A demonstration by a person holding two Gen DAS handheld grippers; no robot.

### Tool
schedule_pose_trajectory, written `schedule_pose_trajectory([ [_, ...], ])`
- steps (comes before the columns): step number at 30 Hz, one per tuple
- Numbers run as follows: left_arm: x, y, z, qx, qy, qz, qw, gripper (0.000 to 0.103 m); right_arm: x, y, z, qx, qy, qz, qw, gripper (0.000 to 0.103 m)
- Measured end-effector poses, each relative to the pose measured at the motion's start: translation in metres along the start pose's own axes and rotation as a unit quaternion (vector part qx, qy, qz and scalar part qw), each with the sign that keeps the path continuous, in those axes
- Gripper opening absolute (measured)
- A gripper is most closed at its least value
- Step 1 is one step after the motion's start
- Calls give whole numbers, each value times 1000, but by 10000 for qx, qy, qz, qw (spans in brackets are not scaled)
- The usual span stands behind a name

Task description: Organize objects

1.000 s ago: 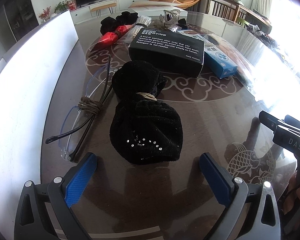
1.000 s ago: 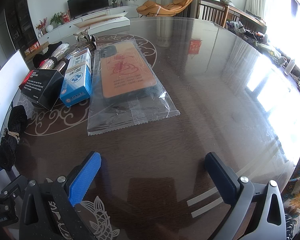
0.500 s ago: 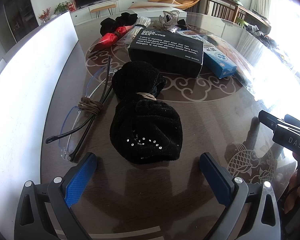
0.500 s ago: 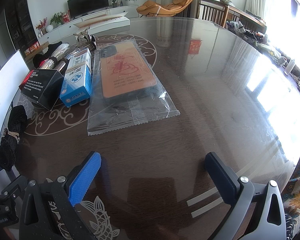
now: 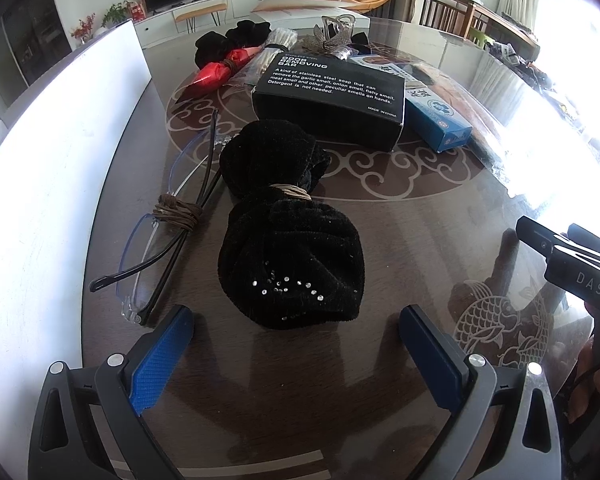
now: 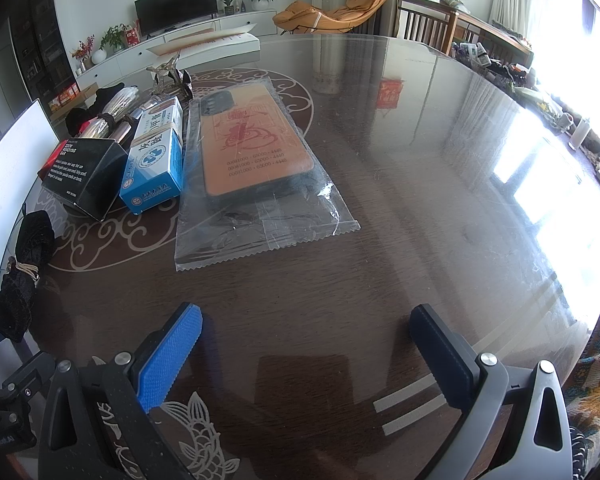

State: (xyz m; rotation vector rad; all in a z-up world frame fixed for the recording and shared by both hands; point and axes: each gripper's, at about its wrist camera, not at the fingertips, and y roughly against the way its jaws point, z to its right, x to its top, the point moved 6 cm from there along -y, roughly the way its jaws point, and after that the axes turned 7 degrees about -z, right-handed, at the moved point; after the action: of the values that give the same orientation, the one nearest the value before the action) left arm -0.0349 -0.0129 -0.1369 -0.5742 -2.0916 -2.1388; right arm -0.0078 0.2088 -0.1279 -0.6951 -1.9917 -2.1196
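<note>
On the bench (image 5: 420,240), left to right: glasses (image 5: 168,236), a black pouch (image 5: 288,256), a black box (image 5: 332,96), a blue box (image 6: 156,160) and a bagged case (image 6: 252,152). The left gripper (image 5: 296,332) gapes wide before the pouch; the right gripper (image 6: 306,332) is wide, empty.

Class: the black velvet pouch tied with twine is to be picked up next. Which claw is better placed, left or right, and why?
Left. The left claw is open with the black velvet pouch directly ahead between its fingers. The right claw faces bare table; from its view the pouch lies far left.
</note>
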Motion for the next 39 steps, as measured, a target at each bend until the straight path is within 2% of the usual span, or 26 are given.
schedule_pose_trajectory([
  [9,-2,0,0,-11,-28,59,10000,103,0,0,0,0,0,1,10000,103],
  [18,-3,1,1,-49,-111,-41,9999,103,0,0,0,-1,1,2,10000,103],
  [19,-3,2,1,-61,-141,8,9999,100,0,0,0,0,1,2,10000,103],
  [21,-4,10,4,-104,-264,199,9994,63,0,0,0,-1,3,2,10000,103],
  [22,-4,13,5,-124,-320,228,9992,52,0,0,0,-1,1,4,10000,103],
  [23,-3,15,6,-117,-346,237,9991,27,0,0,0,-1,1,7,10000,103],
  [24,-4,16,6,-159,-337,218,9991,14,0,0,0,5,-2,13,10000,103],
  [28,-8,18,-4,-349,-76,239,9991,7,2,0,3,125,-20,49,9999,103],
  [29,-11,19,-7,-412,-31,256,9988,7,3,4,9,396,-233,120,9989,103],
  [31,-16,23,-11,-469,-8,329,9984,7,7,15,32,1041,-935,373,9895,103],
  [34,-22,30,-16,-398,-85,478,9980,7,12,20,59,1115,-1401,426,9829,103],
  [36,-24,32,-18,-431,-141,475,9978,7,18,15,57,1390,-1281,210,9817,103],
  [39,-21,35,-16,-705,-176,437,9964,7,32,19,46,1131,-631,206,9914,102],
])
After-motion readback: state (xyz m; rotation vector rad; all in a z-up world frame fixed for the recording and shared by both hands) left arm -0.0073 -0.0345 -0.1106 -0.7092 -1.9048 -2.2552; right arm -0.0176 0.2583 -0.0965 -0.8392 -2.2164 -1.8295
